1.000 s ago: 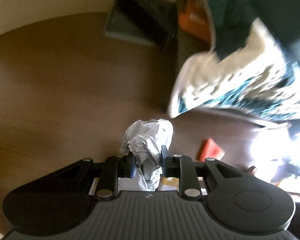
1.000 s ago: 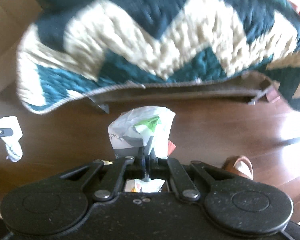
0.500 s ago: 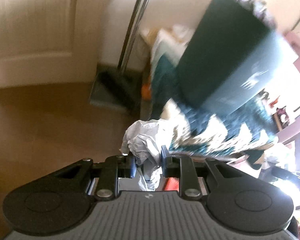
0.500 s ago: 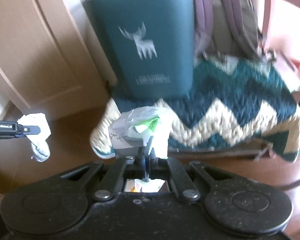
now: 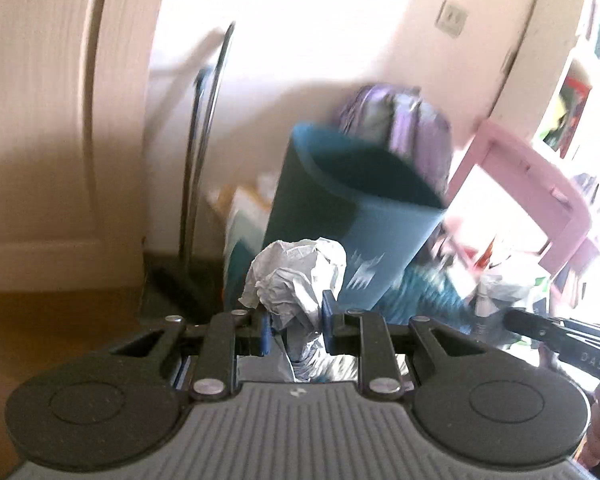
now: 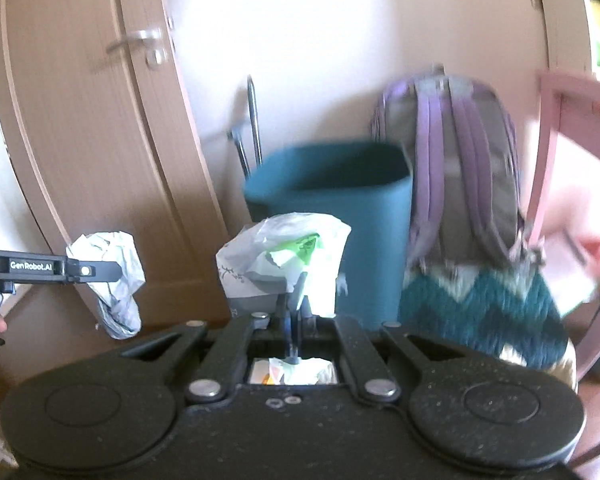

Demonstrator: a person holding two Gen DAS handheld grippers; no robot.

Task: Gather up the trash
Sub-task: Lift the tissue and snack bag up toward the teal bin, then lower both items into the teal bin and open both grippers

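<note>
A second ago I was low over the floor; now both loads are up level with the teal bin's (image 6: 332, 184) open mouth, my left gripper (image 5: 294, 326) clamped on the crumpled paper (image 5: 300, 276) and my right gripper (image 6: 294, 312) pinched tight on the plastic wrapper (image 6: 288, 256), so dropping comes next. The purple backpack (image 6: 460, 160) touches the bin's right side above the zigzag quilt (image 6: 480, 312), and a metal stand (image 6: 254, 120) rises behind its left rim, though the opening itself looks clear.

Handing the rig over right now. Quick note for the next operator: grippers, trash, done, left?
Left gripper: shut on crumpled paper.
Right gripper: shut on plastic bag with wrappers inside.
Teal bin: ahead of both, open top, standing by the purple backpack.
Done: both pieces picked up, held in the air.
Left: carry over the bin, release each.
</note>
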